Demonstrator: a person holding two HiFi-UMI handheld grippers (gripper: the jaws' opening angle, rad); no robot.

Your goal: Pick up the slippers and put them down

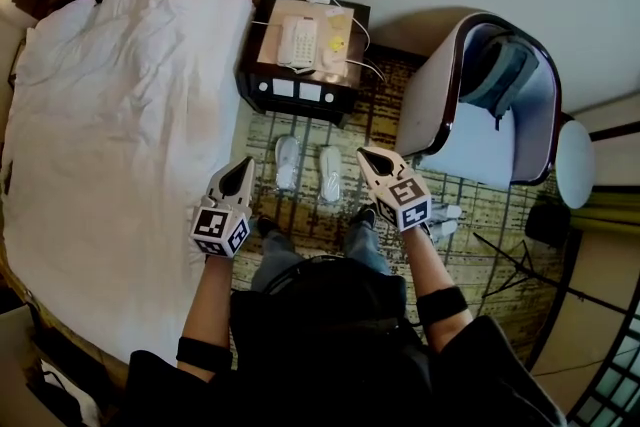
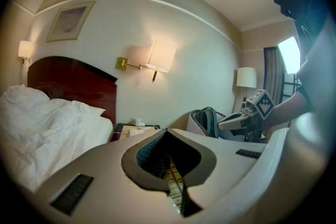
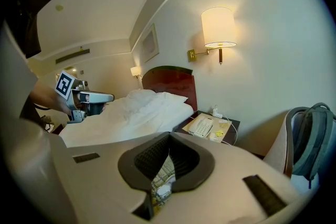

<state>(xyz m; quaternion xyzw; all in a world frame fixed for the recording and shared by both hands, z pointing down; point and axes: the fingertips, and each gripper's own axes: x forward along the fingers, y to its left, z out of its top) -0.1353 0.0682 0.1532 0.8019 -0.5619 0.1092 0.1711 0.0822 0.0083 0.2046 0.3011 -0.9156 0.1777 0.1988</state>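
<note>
Two white slippers lie side by side on the patterned carpet in front of the nightstand, the left slipper (image 1: pixel 287 162) and the right slipper (image 1: pixel 330 173). My left gripper (image 1: pixel 243 165) hangs in the air just left of them, shut and holding nothing. Just right of the pair is my right gripper (image 1: pixel 365 155), also shut and empty. In the left gripper view my own jaws (image 2: pixel 167 131) meet, with only carpet in the gap below, and the right gripper (image 2: pixel 227 122) shows beyond. The right gripper view shows its closed jaws (image 3: pixel 169 135) and the left gripper (image 3: pixel 105 96) over the bed.
A white bed (image 1: pixel 110 135) fills the left. The dark nightstand (image 1: pixel 300 90) carries a telephone (image 1: pixel 297 41). An armchair (image 1: pixel 480 130) with a backpack (image 1: pixel 497 75) stands right, a round stool (image 1: pixel 575 163) beyond it. More white items (image 1: pixel 445 215) lie by my right foot.
</note>
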